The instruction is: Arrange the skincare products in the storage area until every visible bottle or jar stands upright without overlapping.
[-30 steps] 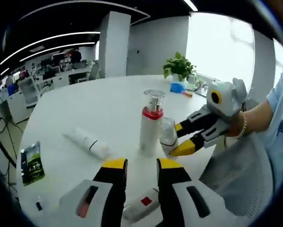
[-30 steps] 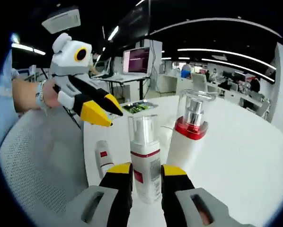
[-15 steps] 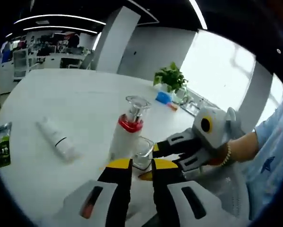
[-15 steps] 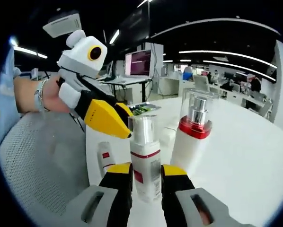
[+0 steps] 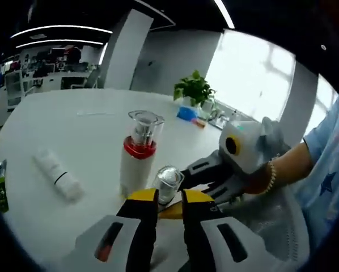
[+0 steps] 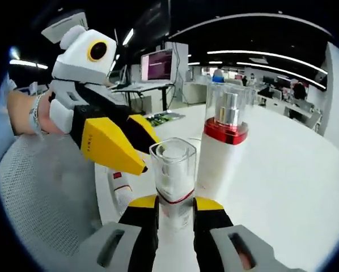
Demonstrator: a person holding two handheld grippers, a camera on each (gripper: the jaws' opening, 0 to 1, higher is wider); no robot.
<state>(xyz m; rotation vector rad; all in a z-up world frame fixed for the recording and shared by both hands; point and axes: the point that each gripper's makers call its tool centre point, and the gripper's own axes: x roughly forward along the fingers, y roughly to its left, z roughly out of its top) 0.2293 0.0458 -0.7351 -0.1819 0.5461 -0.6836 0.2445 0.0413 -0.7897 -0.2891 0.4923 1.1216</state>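
White round table [image 5: 90,113] in an open office: the red-collared pump bottle [image 5: 136,161] stands upright, and just beside it the right gripper [image 6: 175,207] clamps the clear-capped foam bottle [image 6: 173,175]. The left gripper [image 5: 169,198], jaws narrowly parted and empty, hovers close. Still lying flat beyond the pump bottle: a matte white tube [image 5: 56,175] (and another tube [image 6: 118,190] nearby).

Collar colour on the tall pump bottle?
Red, on the tall pump bottle; clearest in the right gripper view.

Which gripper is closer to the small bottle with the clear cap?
Right. The right gripper has its jaws on either side of the small bottle; the left gripper hovers just beside its clear cap.
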